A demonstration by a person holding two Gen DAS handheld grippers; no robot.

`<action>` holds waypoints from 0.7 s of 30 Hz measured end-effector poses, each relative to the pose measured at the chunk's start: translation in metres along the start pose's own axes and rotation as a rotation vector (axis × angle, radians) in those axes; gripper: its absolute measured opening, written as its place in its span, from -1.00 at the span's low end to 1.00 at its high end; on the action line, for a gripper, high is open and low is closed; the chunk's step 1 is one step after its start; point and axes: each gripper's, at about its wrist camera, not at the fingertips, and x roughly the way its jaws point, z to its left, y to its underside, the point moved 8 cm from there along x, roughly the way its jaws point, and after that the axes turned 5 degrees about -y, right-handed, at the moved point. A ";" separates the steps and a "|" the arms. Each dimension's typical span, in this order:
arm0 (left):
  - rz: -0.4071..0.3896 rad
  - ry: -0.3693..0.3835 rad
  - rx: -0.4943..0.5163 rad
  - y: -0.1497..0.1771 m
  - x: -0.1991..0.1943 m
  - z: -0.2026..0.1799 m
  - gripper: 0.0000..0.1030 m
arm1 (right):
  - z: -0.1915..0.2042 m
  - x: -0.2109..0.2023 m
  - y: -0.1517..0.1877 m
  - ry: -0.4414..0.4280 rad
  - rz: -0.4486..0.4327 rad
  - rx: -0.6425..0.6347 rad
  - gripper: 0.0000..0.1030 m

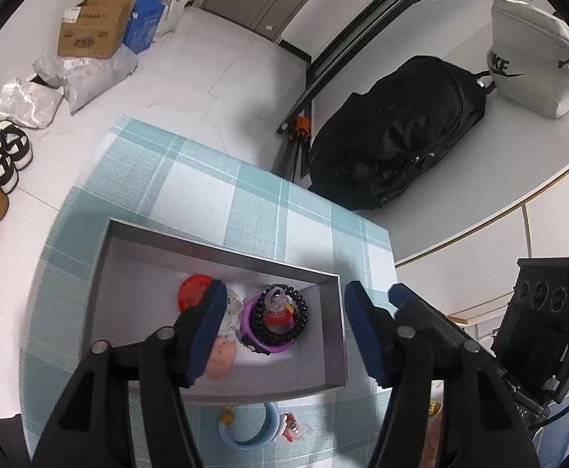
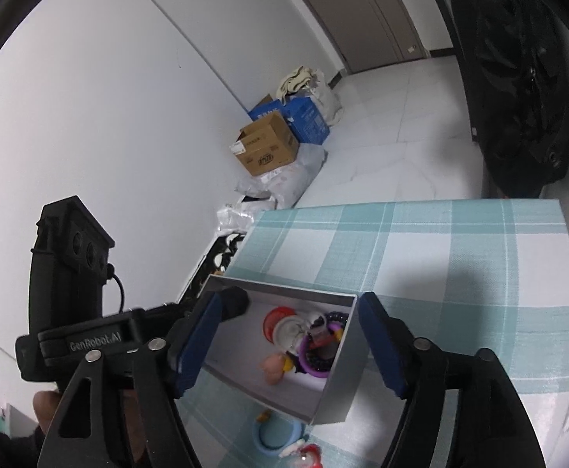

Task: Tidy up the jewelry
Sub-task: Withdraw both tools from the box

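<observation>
On the checked tablecloth (image 1: 214, 179) rests a grey jewelry box (image 1: 128, 257), its long axis running left to right in the left wrist view; inside lie a purple bracelet (image 1: 263, 347) and a black bead bracelet (image 1: 299, 318). Left gripper (image 1: 280, 331) and right gripper (image 2: 290, 341) both hover above it, jaws spread and empty; a blue bangle (image 1: 273, 427) lies just outside the near wall.

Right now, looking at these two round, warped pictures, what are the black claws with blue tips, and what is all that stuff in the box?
No robot here: a person holds two hand-held grippers, each with a wide-angle camera looking along its fingers. One picture comes from the left tool, the other from the right tool. Both are open and hold nothing. They hover over a grey box on a teal checked tablecloth. In the box lie a black bead bracelet on a purple bangle, a red disc and a pink figure. A blue bangle waits outside.
</observation>
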 end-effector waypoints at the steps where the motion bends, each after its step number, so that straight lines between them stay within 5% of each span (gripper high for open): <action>1: -0.010 -0.003 0.009 0.001 -0.003 0.000 0.17 | 0.001 -0.002 0.001 0.002 -0.005 -0.007 0.58; 7: -0.062 -0.042 0.057 0.007 -0.015 0.002 0.28 | 0.008 -0.018 0.008 0.018 -0.047 -0.049 0.77; 14: -0.130 -0.002 0.067 0.016 -0.033 0.001 0.51 | 0.010 -0.038 0.017 0.064 -0.080 -0.089 0.88; 21: -0.103 -0.031 0.084 0.035 -0.035 0.008 0.61 | 0.008 -0.048 0.037 0.090 -0.050 -0.120 0.96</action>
